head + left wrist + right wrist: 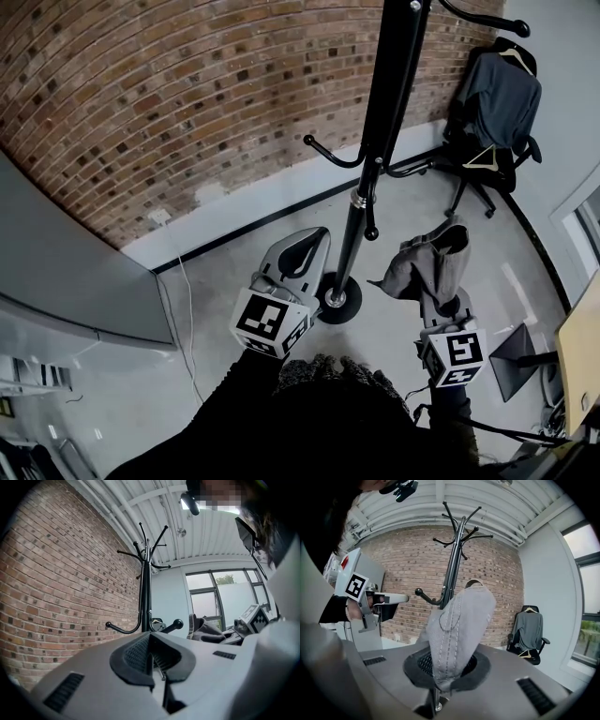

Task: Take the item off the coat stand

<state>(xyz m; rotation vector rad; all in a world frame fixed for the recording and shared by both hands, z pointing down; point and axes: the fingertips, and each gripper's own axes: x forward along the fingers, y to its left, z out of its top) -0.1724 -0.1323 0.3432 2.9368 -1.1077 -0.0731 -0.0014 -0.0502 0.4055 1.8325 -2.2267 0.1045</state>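
Cloth (457, 625) sits clamped in right hand-held gripper (442, 680).

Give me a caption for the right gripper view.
Right gripper holds a grey cloth item in front of the coat stand and brick wall.

A red brick wall (187, 84) meets a pale grey floor (234, 375), with a black skirting strip (272, 220) running along its foot. In the far corner stands a black office chair (478, 178), a grey top (502, 94) draped over its back and a wooden hanger (483, 159) lying on the seat. A thin white cable (185, 319) trails across the floor below a white wall socket (159, 217). Tall dark-framed windows (220, 597) sit beneath a ribbed white ceiling (220, 536), and a wooden tabletop (577, 347) shows at the head view's right edge
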